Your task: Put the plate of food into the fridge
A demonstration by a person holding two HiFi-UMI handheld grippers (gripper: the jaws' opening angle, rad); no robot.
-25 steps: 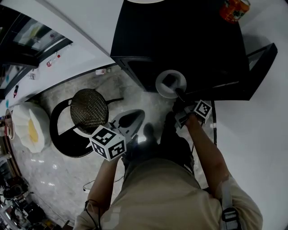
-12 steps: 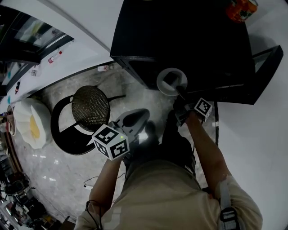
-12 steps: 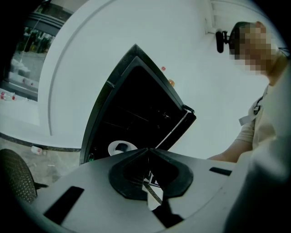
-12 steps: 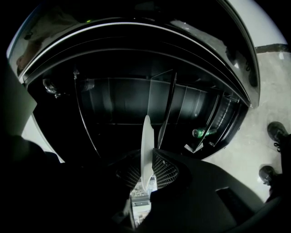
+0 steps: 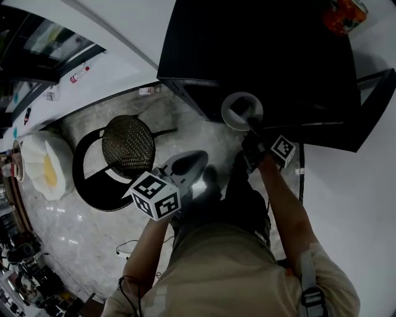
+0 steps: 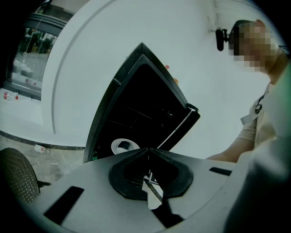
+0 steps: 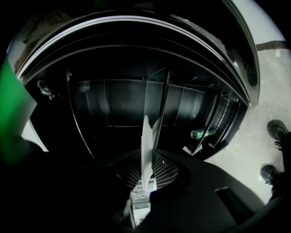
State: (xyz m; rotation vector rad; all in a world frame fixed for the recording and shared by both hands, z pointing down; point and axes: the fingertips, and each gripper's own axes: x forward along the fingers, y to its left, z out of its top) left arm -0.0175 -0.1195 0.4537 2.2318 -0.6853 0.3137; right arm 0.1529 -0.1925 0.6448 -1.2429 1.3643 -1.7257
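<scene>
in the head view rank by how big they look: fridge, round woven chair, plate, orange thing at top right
1. fridge
2. round woven chair
3. plate and orange thing: they look about alike. The orange thing is cut off by the picture's edge and may sit nearer the camera, so they stay unranked.

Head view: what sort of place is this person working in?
Probably an indoor lounge or break area rather than a full kitchen. A tall black fridge stands with its door open on a glossy grey stone floor, and a round black woven chair sits nearby.
</scene>
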